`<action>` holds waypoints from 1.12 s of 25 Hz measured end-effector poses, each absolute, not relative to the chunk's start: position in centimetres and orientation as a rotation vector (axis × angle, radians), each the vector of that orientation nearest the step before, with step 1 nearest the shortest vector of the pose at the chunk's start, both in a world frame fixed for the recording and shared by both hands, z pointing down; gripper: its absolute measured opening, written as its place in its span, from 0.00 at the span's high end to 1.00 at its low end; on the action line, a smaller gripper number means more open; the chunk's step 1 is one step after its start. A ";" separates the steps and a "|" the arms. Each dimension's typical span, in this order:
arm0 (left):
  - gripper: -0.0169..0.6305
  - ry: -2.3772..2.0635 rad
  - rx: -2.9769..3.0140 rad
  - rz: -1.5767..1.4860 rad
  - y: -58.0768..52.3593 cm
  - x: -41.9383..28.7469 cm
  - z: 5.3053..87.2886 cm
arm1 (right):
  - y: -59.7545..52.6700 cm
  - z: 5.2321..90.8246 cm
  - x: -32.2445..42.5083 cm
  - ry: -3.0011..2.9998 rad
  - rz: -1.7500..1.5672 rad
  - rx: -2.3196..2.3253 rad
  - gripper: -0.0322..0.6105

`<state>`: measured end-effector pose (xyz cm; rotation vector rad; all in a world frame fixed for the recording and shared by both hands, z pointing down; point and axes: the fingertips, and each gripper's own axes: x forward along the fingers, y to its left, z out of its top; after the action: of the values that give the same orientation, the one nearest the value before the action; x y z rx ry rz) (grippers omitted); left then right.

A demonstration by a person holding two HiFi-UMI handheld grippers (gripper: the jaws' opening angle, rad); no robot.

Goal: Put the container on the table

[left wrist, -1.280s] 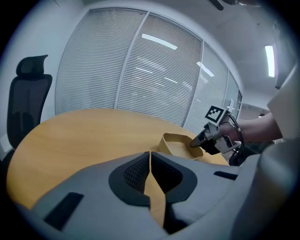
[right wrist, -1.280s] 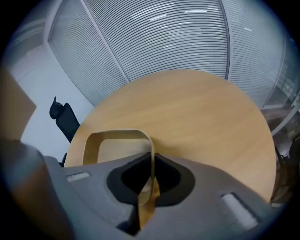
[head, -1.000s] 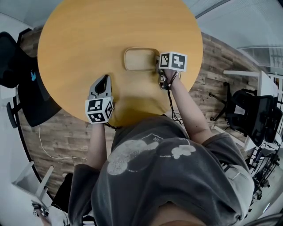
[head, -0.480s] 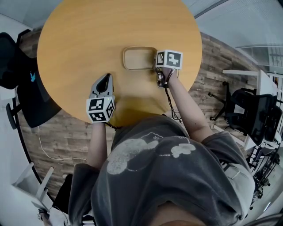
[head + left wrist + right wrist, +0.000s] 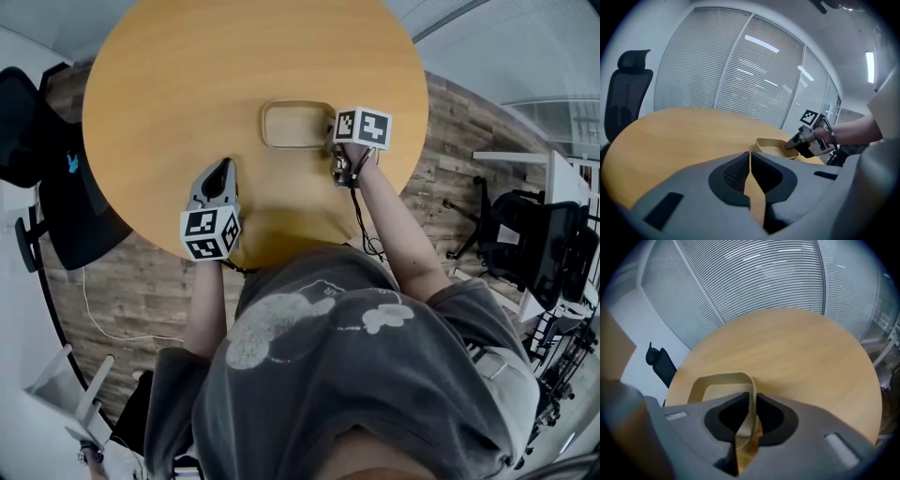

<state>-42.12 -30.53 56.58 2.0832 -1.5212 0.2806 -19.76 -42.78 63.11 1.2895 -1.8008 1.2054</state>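
Currently the right gripper point(image 5: 752, 401) is pinching the near wall of the tan container point(image 5: 717, 377). Its jaws are pressing narrowly on that thin rim, one pad inside the tray and one outside. A grip on the wall is probably letting the tray hang level while it is being lowered. In the head view the container point(image 5: 295, 126) is lying flat on the round wooden surface point(image 5: 187, 84), right of centre. It looks to be set down, though I cannot tell whether its full weight is resting there. The tray is showing nothing inside it.

The left gripper point(image 5: 750, 157) is taking no part. Its jaws are drawn together to a thin slit with only wood showing through, nothing between them. It is hanging over the front of the surface point(image 5: 670, 131), well apart from the container point(image 5: 771, 144), likely parked to keep the right arm's path free.

Room is ample. Bare wood is lying all round the tray, with the right rim of the surface the nearest edge. A black office chair point(image 5: 23, 122) is standing off to the left, beyond the edge and out of reach.
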 end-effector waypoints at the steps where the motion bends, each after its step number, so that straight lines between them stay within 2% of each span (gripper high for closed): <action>1: 0.96 -1.523 2.085 0.281 -30.5 -42.1 56.5 | -42.8 62.9 -20.0 -1.818 1.218 1.288 0.86; 28: 0.96 -1.740 2.058 0.231 -25.5 -41.3 50.5 | -39.6 57.9 -17.6 -2.028 1.270 1.191 0.84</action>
<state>-41.35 -25.54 50.50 2.0581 -1.7397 0.2306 -17.57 -39.60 57.86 1.1911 -2.0276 1.2704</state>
